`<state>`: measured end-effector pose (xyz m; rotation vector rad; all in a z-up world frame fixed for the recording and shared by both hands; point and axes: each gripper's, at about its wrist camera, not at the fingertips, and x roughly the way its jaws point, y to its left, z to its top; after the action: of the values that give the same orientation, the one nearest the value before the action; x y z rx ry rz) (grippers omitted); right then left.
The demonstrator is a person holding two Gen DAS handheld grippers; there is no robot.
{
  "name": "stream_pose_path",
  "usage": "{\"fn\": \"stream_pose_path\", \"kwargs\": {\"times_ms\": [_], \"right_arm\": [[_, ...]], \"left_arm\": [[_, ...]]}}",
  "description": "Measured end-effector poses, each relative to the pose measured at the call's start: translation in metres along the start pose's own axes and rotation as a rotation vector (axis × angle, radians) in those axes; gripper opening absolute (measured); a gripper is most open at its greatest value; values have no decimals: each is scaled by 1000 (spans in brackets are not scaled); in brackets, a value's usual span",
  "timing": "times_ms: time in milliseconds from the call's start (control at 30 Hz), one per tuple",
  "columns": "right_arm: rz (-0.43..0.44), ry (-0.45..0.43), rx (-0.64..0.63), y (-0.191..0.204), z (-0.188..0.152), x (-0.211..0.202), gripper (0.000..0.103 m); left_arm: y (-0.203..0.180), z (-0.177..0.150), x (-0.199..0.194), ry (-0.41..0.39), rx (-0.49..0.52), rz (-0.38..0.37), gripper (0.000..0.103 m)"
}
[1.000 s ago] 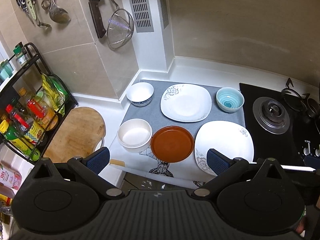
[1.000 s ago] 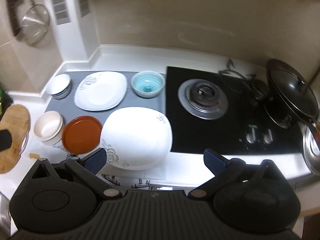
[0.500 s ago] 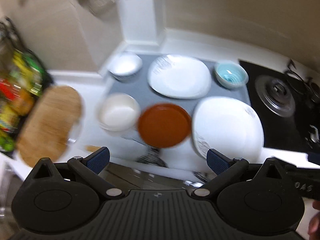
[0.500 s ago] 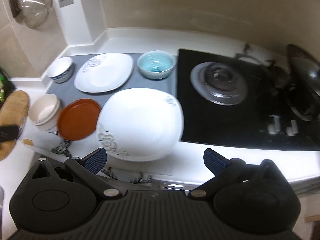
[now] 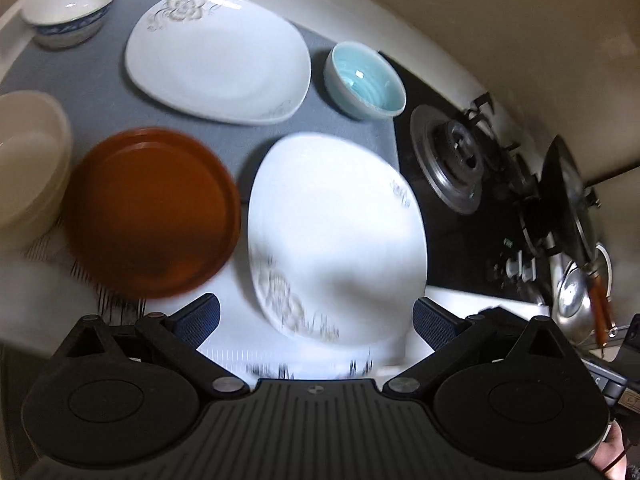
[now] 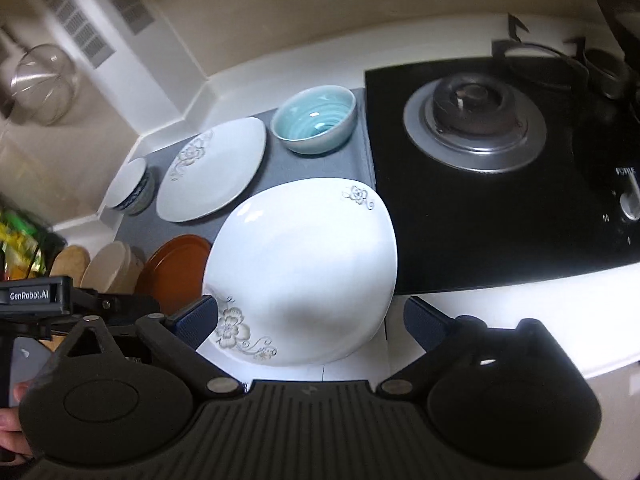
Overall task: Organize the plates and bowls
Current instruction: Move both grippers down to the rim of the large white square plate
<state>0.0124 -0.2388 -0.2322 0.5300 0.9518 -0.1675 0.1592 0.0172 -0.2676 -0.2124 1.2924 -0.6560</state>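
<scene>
While both tools are held low over the counter, the left gripper (image 5: 316, 316) is seen w/ its blue pads spread wide & nothing between them, right above the near edge of the big white square-ish plate w/ grey flowers (image 5: 336, 240). Same for the right gripper (image 6: 310, 316): wide apart, empty, w/ that plate (image 6: 304, 276) just past its tips. The plate is set at the front of the grey mat (image 5: 100, 80), touching the black glass stove (image 6: 500, 208) side. A round brown plate (image 5: 150, 212) is placed just left of it, & a cream bowl (image 5: 28, 164) is found left of that. At the back of the mat, a 2nd white flower plate (image 5: 218, 64) is laid btw a white bowl w/ blue outside (image 5: 70, 4) & a light blue bowl (image 5: 364, 80). A hand (image 6: 12, 436) is seen at the left edge of the right cam, blurry.
</scene>
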Motion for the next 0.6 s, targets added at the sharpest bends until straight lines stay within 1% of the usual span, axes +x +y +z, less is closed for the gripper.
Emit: {"fn": "stream_pose_path", "kwargs": {"times_ms": [33, 100, 167, 200, 233, 267, 300, 367, 433, 500, 533, 600], "right_arm": [[0, -1, 6, 0, 2, 2, 98], [-4, -11, 20, -3, 5, 4, 98], [-7, -7, 33, -8, 9, 10, 98], [-6, -4, 42, -12, 9, 13, 98], [-2, 2, 54, -16, 9, 16, 98], [4, 10, 71, -22, 10, 18, 97], [16, 18, 87, -28, 10, 21, 94], [50, 38, 93, -38, 13, 28, 91], [52, 56, 75, -46, 18, 34, 85], [52, 68, 67, -56, 25, 39, 80], [64, 75, 64, -61, 28, 42, 80], [88, 90, 47, -70, 33, 51, 77]], "left_arm": [[5, 5, 5, -6, 2, 0, 101], [14, 14, 18, 20, -18, 9, 97], [22, 22, 36, 74, -44, -24, 85], [26, 25, 46, 101, -62, -33, 82], [28, 28, 51, 124, -78, -33, 71], [28, 29, 57, 139, -86, -25, 52], [27, 31, 64, 152, -94, -8, 44], [26, 33, 69, 135, -99, 50, 42], [25, 35, 71, 119, -120, 104, 42], [25, 36, 74, 123, -164, 104, 42], [24, 37, 75, 123, -179, 100, 42], [19, 39, 84, 129, -185, 118, 42]]}}
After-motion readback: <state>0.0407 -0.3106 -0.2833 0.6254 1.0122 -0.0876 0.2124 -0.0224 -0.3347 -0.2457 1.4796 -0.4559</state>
